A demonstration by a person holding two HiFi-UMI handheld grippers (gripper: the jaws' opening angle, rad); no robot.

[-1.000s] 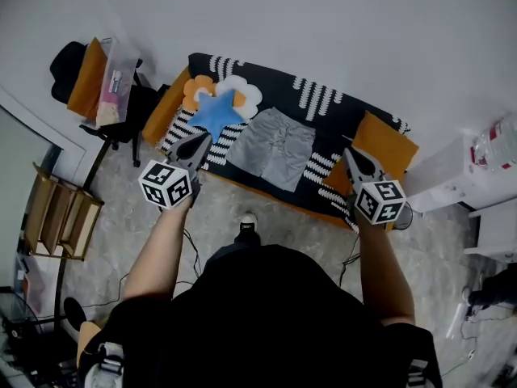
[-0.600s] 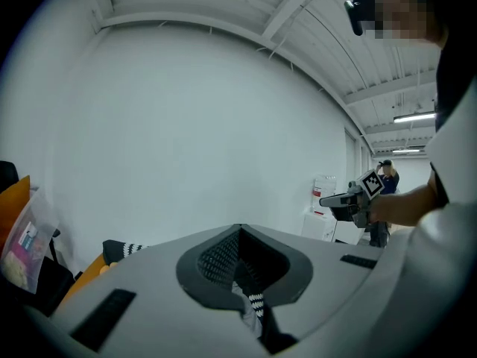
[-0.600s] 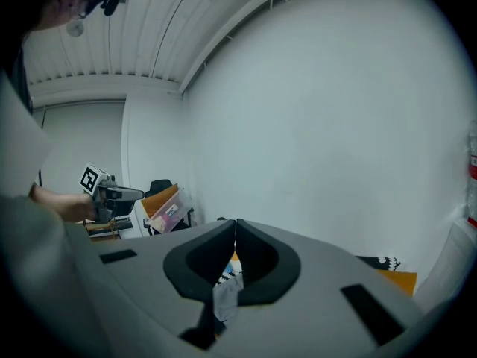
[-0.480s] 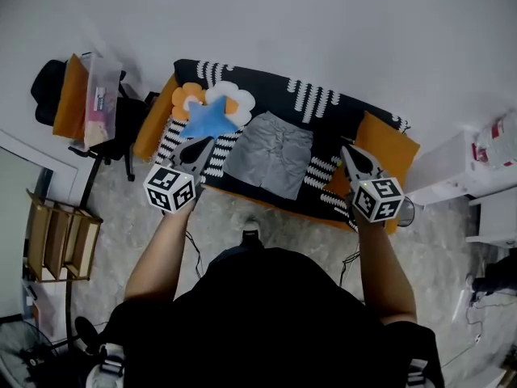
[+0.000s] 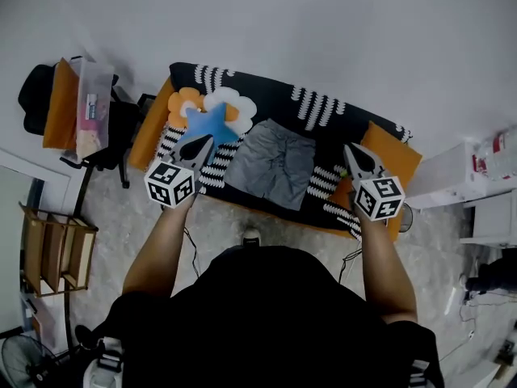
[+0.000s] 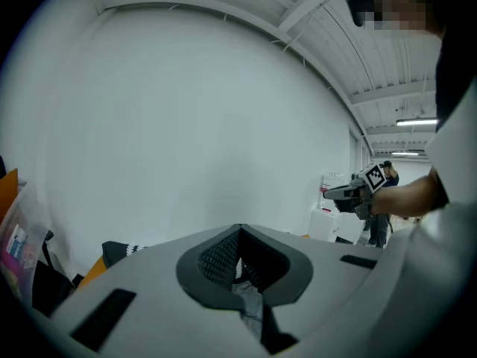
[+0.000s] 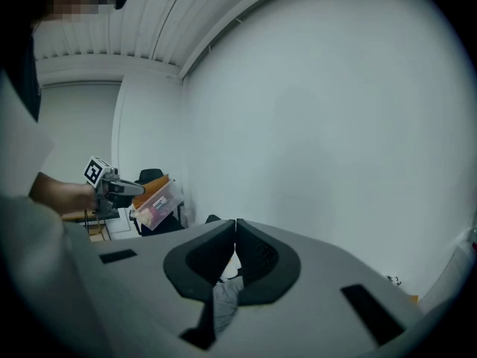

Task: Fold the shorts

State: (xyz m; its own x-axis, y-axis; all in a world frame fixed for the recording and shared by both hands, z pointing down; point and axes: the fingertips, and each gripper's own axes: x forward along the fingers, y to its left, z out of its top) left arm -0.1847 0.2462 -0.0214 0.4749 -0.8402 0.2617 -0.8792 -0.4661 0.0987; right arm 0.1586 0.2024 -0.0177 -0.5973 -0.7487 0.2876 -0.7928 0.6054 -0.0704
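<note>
Grey shorts (image 5: 271, 164) lie spread flat in the middle of a couch (image 5: 275, 103) covered in black cloth with white stripes. The couch stands against a white wall (image 5: 323, 31). To the left of the shorts, just beside them, sits a blue star cushion (image 5: 208, 124), overlapping a white and orange flower cushion (image 5: 236, 101) behind it. An orange cushion (image 5: 396, 148) rests at the couch's right end.

I hold my left gripper (image 5: 202, 141) over the near left part of the couch, and my right gripper (image 5: 349, 149) over the near right. The shorts lie between them, untouched. Both grippers have their jaws pressed together with nothing in them.

Far left, a dark chair (image 5: 36, 95) carries a clear plastic box (image 5: 89, 107).
</note>
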